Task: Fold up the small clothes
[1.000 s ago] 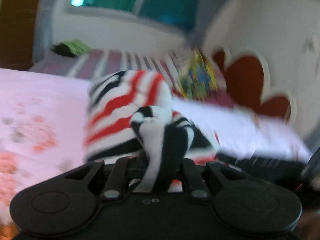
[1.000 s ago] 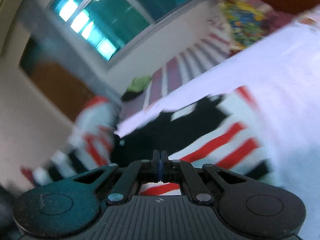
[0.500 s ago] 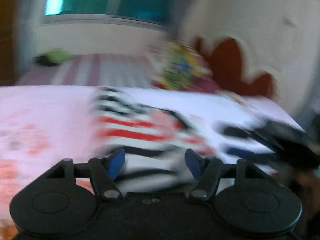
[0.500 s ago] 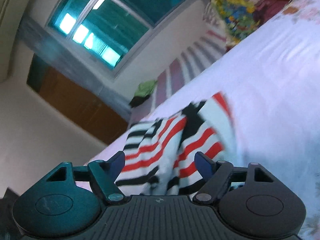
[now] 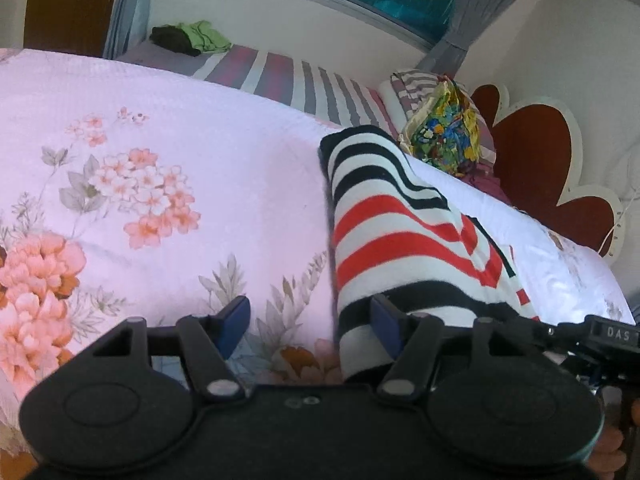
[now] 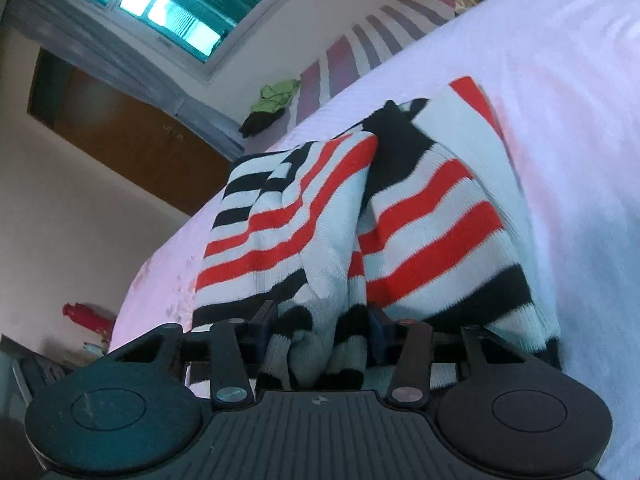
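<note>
Since a second ago both grippers have released the striped garment (image 5: 400, 236), now folded on the floral bedsheet (image 5: 168, 184); left gripper (image 5: 308, 324) wide at its 9 o'clock edge, right gripper (image 6: 320, 332) wide astride loose folds, which risk snagging and unfolding on withdrawal.

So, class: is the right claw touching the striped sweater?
Touching. In the right wrist view the right claw stands open, with a bunched fold of the striped sweater lying between its fingers and against both.
</note>
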Demonstrator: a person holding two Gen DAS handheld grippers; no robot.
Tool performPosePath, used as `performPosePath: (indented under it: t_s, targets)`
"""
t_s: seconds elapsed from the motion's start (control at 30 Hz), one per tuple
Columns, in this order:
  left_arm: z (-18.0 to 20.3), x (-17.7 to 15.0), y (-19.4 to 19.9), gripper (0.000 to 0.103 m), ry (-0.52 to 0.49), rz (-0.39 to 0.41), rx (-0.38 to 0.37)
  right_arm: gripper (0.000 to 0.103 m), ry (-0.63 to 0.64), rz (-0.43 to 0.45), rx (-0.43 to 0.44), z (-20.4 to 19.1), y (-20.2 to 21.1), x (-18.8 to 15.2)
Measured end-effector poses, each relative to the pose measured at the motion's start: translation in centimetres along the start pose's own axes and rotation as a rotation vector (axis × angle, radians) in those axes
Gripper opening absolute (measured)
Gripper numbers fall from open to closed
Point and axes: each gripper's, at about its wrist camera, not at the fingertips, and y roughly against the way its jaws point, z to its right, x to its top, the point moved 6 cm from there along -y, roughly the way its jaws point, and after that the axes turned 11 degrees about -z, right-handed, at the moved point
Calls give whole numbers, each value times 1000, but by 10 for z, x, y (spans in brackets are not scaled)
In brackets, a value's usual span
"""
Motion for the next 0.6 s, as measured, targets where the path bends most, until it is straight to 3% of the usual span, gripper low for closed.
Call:
performPosePath:
  t_s: [0.03, 0.13, 0.23, 0.37, 0.5, 0.6]
  targets:
    - [-1, 1, -1, 64, -2, 0, 6, 38, 19, 0, -5, -2, -2, 0]
    - [-5, 4, -1, 62, 12, 5, 7, 25, 123, 19, -59, -14, 2, 0]
    - [-9, 5, -3, 62, 72, 14, -75, 22, 323, 79, -177, -37, 8, -4]
    - [14, 6, -5, 61, -3, 27, -74, 21, 504, 181, -284, -58, 32, -8]
    - [44, 9, -10, 62, -68, 29, -92, 21, 483, 236, -304, -45, 55, -5]
    - [71, 6, -20, 62, -174, 18, -36, 21, 431, 214, -323, -19, 54, -7]
